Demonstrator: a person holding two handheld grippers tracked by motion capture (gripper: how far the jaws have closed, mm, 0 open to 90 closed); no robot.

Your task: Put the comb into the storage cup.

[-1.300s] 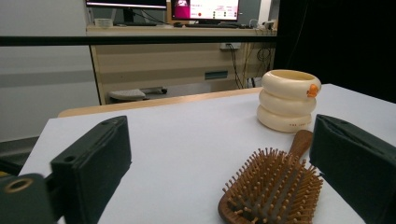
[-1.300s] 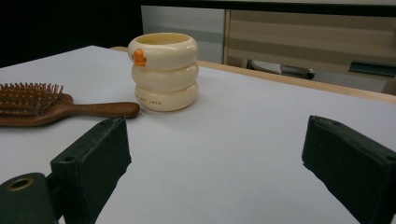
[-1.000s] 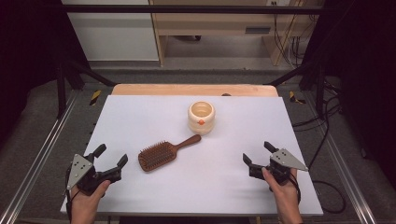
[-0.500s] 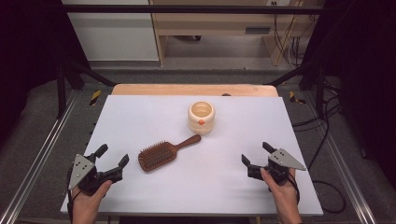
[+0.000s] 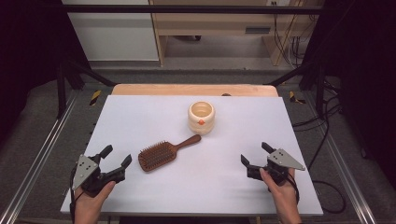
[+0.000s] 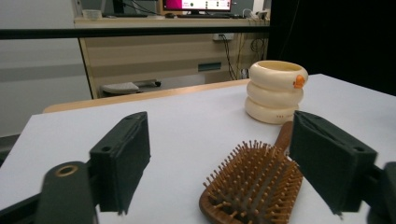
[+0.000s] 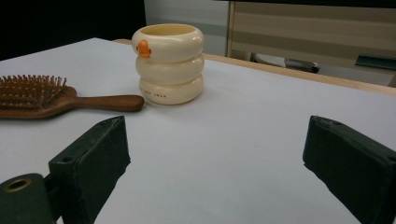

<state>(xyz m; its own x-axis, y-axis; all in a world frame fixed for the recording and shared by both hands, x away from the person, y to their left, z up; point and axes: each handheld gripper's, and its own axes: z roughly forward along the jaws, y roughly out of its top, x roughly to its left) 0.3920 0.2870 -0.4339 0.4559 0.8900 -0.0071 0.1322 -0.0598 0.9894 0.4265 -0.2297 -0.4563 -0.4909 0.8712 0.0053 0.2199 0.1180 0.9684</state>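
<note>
A brown wooden hairbrush [image 5: 161, 154] lies bristles up on the white table [image 5: 140, 116], its handle pointing at a cream ringed cup [image 5: 201, 117] with an orange mark. My left gripper [image 5: 116, 156] rests at the front left, just left of the brush head. It is open, its jaws have just been closing a little, and nothing is between them. In the left gripper view the hairbrush [image 6: 254, 182] lies ahead of the left gripper [image 6: 224, 163], with the cup [image 6: 276, 91] behind. My right gripper [image 5: 254, 153] sits at the front right, open and empty. Beyond the right gripper [image 7: 219, 168] stand the cup [image 7: 169, 63] and the hairbrush [image 7: 56, 98].
A wooden strip [image 5: 194, 89] borders the table's far edge. Metal rails [image 5: 42, 149] run along both sides, and cables [image 5: 327, 140] trail on the floor at the right. A wooden cabinet [image 5: 219, 23] stands beyond the table.
The left gripper's jaws stand slightly narrower than before. Both hands, the brush and the cup have stayed where they were.
</note>
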